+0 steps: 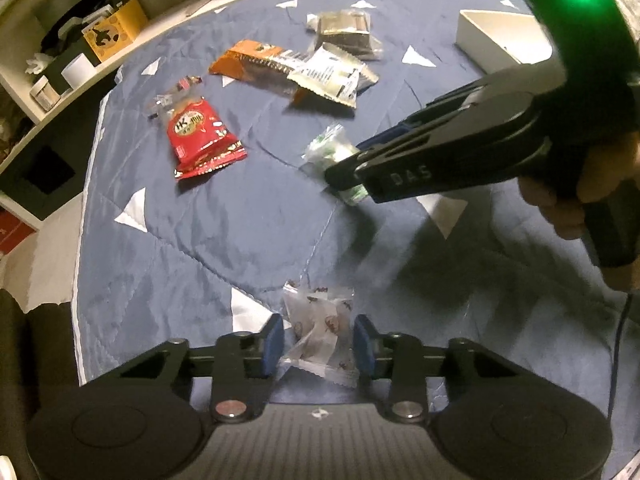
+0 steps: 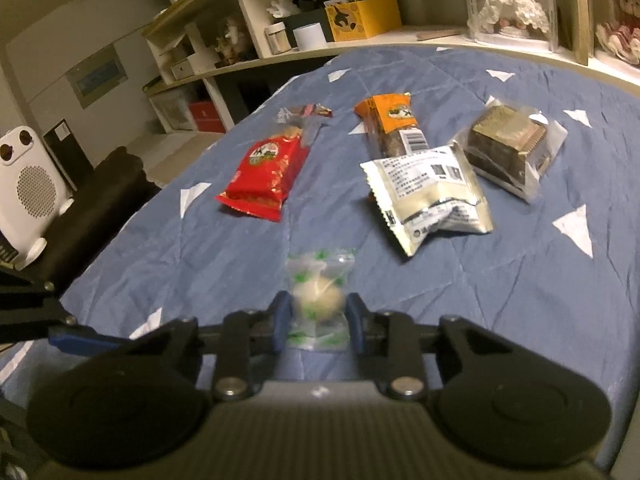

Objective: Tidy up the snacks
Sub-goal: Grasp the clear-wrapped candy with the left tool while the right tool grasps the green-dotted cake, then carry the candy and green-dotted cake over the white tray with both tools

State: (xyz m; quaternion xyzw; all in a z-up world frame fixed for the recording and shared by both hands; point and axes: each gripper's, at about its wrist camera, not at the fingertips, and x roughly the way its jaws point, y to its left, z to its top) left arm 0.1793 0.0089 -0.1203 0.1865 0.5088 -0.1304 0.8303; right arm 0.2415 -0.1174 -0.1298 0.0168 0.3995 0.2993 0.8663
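We saw a blue quilt (image 2: 520,280) w/ white triangles carrying the snacks. White box (image 1: 486,46) at its far edge, contents hidden. Red packet (image 2: 262,174), orange bar (image 2: 394,128), white pouch (image 2: 432,192), brown pack (image 2: 508,146) lay loose. Left tongs (image 1: 318,344) were clamped on a brown-print candy bag (image 1: 320,328); right tongs (image 2: 318,322) on a green-print candy (image 2: 318,300).
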